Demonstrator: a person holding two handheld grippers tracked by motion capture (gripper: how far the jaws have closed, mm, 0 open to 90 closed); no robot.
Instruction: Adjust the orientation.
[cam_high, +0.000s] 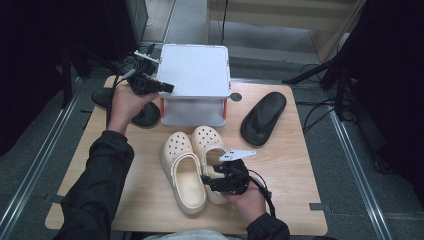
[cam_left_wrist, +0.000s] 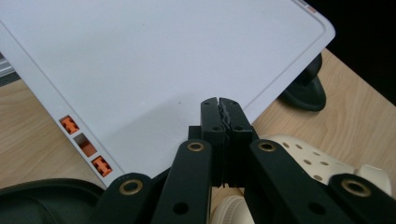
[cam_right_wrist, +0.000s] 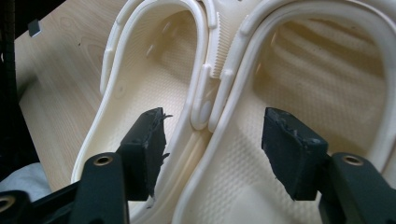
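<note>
Starting at the table's (cam_high: 280, 165) far left corner, the left tool (cam_high: 169, 88) hangs with its jaws pressed together on nothing, their tips over the left edge of the white shoe rack (cam_high: 200, 65); in the left gripper view those closed jaws (cam_left_wrist: 219, 116) sit just above the rack's flat top (cam_left_wrist: 140, 60). Beneath that hand lies a black slipper (cam_high: 145, 116), half hidden by the wrist, and a careless drop of the arm could knock it toward the table's left edge or jolt the rack. Moving toward the middle, the pair of cream clogs (cam_high: 187, 167) lies side by side near the table's front edge, heels toward the person, toes toward the rack. The right tool (cam_high: 206, 181) is wide open and empty, and in the right gripper view (cam_right_wrist: 212, 149) one jaw sits inside the left clog (cam_right_wrist: 154, 60) while the other sits inside the right clog (cam_right_wrist: 317, 79), the two touching inner walls between them. My judgement is that closing here would pinch both walls together; the soft foam may squash and slip, one clog may drop free on lifting, or the heel straps may snag. Toward the far right corner a second black slipper (cam_high: 263, 117) lies well apart, out of harm's way.
</note>
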